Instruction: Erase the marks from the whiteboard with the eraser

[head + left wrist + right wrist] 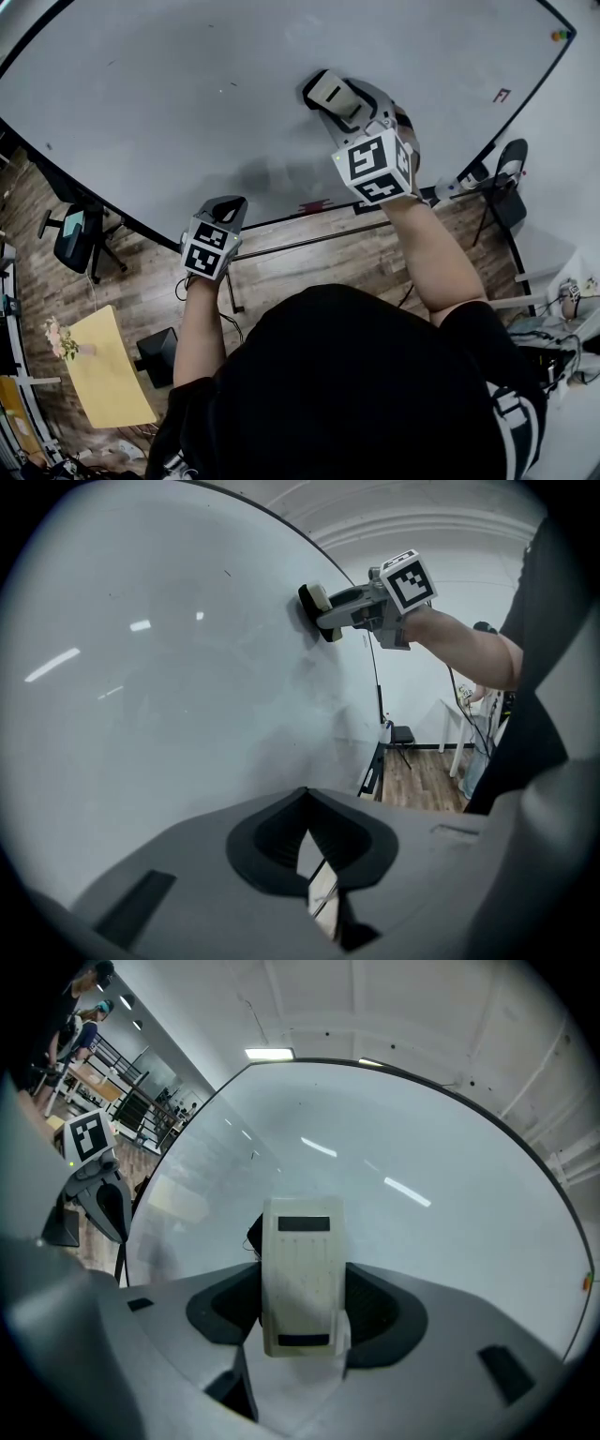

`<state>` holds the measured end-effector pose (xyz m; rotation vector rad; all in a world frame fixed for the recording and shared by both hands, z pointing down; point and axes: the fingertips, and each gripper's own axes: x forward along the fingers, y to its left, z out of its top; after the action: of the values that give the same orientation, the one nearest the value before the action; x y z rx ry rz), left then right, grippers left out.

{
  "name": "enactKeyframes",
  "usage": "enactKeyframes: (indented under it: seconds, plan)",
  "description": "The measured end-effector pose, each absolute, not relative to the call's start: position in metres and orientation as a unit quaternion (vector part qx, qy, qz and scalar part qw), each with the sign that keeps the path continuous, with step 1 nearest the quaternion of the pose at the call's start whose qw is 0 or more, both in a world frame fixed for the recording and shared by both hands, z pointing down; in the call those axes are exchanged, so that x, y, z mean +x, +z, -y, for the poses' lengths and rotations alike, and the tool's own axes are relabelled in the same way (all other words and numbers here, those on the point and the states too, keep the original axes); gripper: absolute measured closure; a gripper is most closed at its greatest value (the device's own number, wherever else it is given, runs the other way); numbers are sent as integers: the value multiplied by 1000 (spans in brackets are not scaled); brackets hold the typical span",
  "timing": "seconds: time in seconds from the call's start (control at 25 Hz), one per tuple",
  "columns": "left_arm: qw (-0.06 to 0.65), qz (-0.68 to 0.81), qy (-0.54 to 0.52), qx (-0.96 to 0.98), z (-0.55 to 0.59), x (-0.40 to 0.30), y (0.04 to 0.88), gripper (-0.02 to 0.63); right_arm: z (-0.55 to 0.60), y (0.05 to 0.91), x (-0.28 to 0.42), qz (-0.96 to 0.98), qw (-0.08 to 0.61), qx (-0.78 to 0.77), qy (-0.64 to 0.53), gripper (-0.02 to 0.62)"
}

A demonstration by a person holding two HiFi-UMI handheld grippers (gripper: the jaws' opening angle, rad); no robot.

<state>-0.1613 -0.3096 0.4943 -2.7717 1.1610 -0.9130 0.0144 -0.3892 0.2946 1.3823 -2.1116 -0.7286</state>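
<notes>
**A:** What does the head view show?
**B:** The right tool (pixel 337 98) presses a beige eraser (pixel 328 90) against the whiteboard (pixel 169 94), in its upper middle. The left tool (pixel 225 211) hangs near the board's lower edge.
**A:** And the left gripper view?
**B:** Its jaws are together, with nothing between them.
**A:** The right gripper view?
**B:** Its jaws are clamped on the eraser, which sits against the board.

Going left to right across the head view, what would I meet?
Black swivel office chair → left gripper → white plastic whiteboard eraser → small red mark → cluster of coloured magnets.
</notes>
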Motion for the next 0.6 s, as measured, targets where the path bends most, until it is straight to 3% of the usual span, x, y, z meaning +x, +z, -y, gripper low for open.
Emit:
enactKeyframes:
  seconds: [0.6]
  plan:
    - [17,-358,-288,-888,301,-145,487,597,364,302,55,768,258,528,-255,345]
